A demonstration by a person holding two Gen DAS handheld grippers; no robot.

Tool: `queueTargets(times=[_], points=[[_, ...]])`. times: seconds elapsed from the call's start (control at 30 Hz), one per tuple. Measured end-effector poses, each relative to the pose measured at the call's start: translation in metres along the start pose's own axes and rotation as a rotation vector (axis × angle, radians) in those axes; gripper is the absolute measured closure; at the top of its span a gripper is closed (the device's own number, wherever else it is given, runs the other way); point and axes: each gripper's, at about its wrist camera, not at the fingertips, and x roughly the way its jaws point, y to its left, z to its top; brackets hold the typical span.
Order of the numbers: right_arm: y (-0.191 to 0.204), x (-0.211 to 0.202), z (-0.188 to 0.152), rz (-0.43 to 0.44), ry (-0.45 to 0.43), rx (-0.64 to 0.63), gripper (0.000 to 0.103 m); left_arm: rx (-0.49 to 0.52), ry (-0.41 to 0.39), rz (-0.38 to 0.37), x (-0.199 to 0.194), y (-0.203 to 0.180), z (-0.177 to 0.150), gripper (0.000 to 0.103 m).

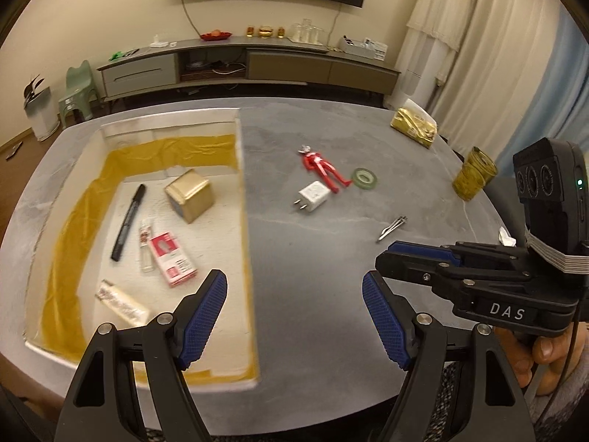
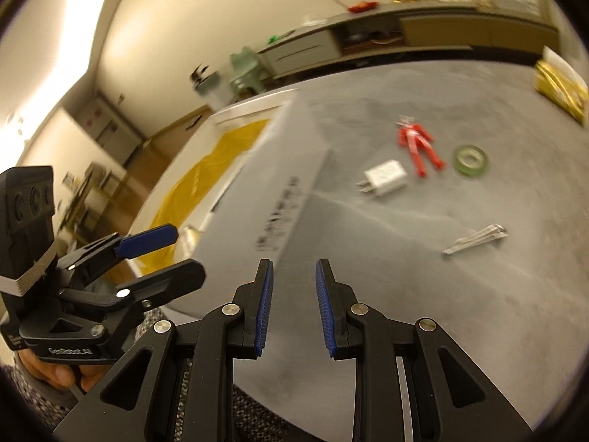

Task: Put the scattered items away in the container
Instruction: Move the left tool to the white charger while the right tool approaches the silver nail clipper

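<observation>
The left gripper hangs over the near edge of the grey table, its jaws wide apart and empty, straddling the right wall of the box. The right gripper is held low at the table's near edge, jaws parted by a narrower gap, nothing between them; in the left view it shows at the right, a hand on its handle.

The box sits on the table's left half, lined with yellow cloth. Inside lie a black marker, a gold cube, a small clear bottle, a red-and-white packet just beside it, and a pale wrapped bar near the front; its label is too blurred to read.

Outside the box, mid-table, lie a white charger, a red figure touching or just beside it, a green tape roll at the figure's feet, and metal tweezers nearer the right gripper. A gold bag and a yellow glass stand along the far right edge.
</observation>
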Motion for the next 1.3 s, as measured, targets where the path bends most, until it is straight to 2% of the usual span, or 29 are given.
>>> queueTargets(times=[0.2,0.4,0.67,0.77,0.87,0.9,0.93,1.0,1.03,1.1,1.3], points=[[-0.061,-0.008,-0.007,-0.046,-0.039,0.149,0.072,0.05,0.022,-0.017,0.03,-0.032,0.019,0.026],[-0.113,0.0,-0.011,-0.11,-0.047,0.264,0.067,0.056,0.051,-0.017,0.069,-0.047,0.04,0.026],[-0.133,0.02,0.014,-0.262,-0.068,0.167,0.067,0.022,0.083,-0.01,0.114,-0.052,0.062,0.026],[-0.138,0.028,0.013,-0.311,-0.058,0.129,0.074,0.0,0.07,0.007,0.127,-0.05,0.07,0.026],[-0.152,0.033,0.002,-0.3,-0.032,0.154,0.078,-0.032,0.061,0.037,0.144,-0.046,0.075,0.026],[-0.156,0.031,-0.003,-0.295,-0.039,0.154,0.085,-0.04,0.069,0.042,0.152,-0.045,0.076,0.026],[-0.158,0.028,-0.005,-0.297,-0.043,0.15,0.088,-0.043,0.077,0.048,0.16,-0.045,0.077,0.026],[-0.165,0.021,-0.009,-0.313,-0.048,0.157,0.088,-0.035,0.083,0.069,0.173,-0.046,0.078,0.026],[-0.167,0.018,-0.009,-0.314,-0.053,0.165,0.082,-0.025,0.083,0.086,0.179,-0.047,0.078,0.026],[-0.166,0.013,-0.005,-0.283,-0.088,0.169,0.081,-0.003,0.072,0.129,0.192,-0.047,0.08,0.026],[-0.142,0.034,0.009,-0.285,-0.104,0.057,0.079,-0.012,0.048,0.199,0.221,-0.033,0.086,0.026]])
